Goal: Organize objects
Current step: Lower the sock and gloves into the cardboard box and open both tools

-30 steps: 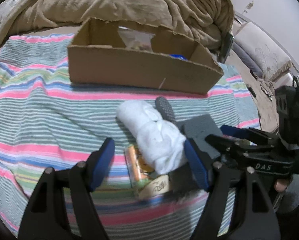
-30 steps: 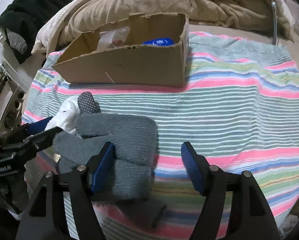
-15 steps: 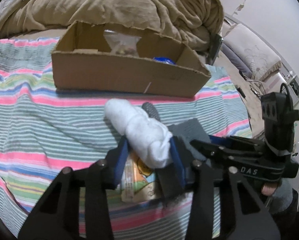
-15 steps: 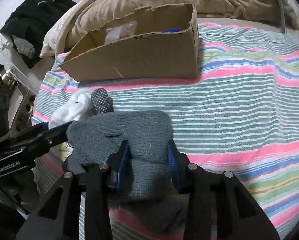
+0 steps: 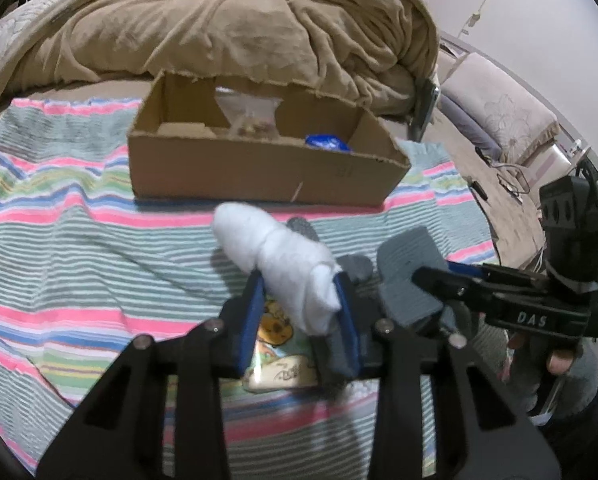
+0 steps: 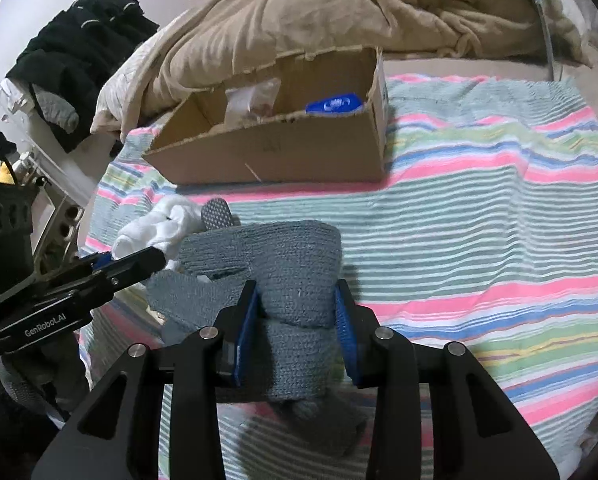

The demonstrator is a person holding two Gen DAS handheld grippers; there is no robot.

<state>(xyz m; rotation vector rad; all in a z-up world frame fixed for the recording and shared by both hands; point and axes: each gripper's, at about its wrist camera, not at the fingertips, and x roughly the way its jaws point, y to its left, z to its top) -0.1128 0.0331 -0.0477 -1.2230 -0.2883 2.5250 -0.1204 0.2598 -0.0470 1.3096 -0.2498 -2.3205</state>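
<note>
Left: our left gripper point(image 5: 299, 300) clamped on white sock point(image 5: 275, 256), pads pressing both sides, sock's far end pointing toward box point(image 5: 259, 172). Beneath it, cartoon-printed packet point(image 5: 277, 344) on striped cloth point(image 5: 79, 240). Centre: open cardboard box on cloth, blue item point(image 5: 327, 143) and clear bag point(image 5: 251, 114) inside; tan blanket point(image 5: 219, 28) behind. Right: our right gripper point(image 6: 295, 320) closed on grey knit point(image 6: 295, 272), folded bundle bulging between pads, just beside sock. Dotted grey piece point(image 6: 216, 213) between them.
</note>
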